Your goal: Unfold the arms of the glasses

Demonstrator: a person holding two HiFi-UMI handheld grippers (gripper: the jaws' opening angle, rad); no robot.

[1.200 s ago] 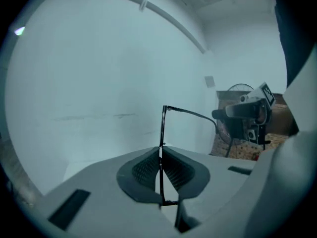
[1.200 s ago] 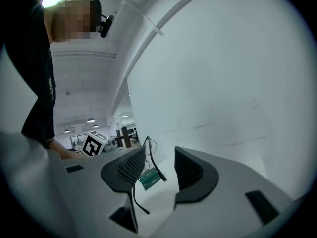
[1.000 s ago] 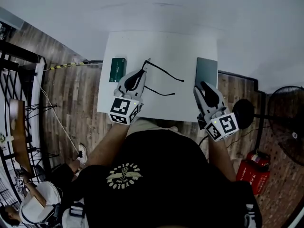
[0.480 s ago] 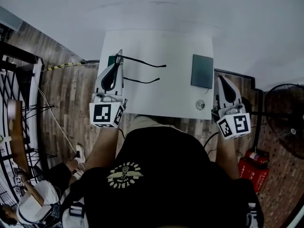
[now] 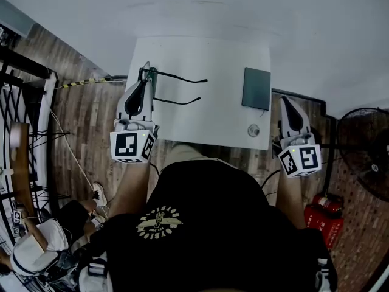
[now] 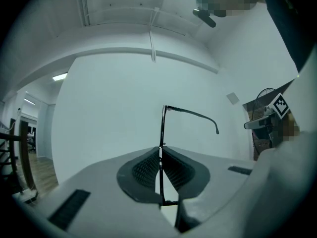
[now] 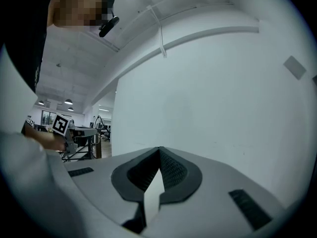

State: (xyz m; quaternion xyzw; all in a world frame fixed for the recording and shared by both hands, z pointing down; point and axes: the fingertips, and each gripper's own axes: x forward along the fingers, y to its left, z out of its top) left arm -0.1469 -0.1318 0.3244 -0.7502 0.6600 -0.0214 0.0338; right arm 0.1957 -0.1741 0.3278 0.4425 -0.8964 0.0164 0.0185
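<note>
The black thin-framed glasses point(image 5: 176, 78) hang above the left part of the white table point(image 5: 206, 53). My left gripper point(image 5: 146, 70) is shut on their front frame. Both arms stick out to the right, spread from the frame. In the left gripper view the frame point(image 6: 161, 133) stands edge-on between the pads of the left gripper point(image 6: 161, 150), and one arm point(image 6: 193, 114) reaches right. My right gripper point(image 5: 283, 100) is off the table's right edge, shut and empty. The right gripper view shows the right gripper point(image 7: 159, 150) with its pads together against a white wall.
A dark grey flat case point(image 5: 256, 88) lies at the table's right side, with a small round object point(image 5: 253, 130) near the front edge. A green box point(image 5: 152, 75) peeks out behind the left gripper. A black fan point(image 5: 364, 145) and a red object point(image 5: 325, 215) stand on the wooden floor at right.
My left gripper carried the glasses leftward to the table's left edge. My right gripper drew back from beside the grey case to beyond the table's right edge.
</note>
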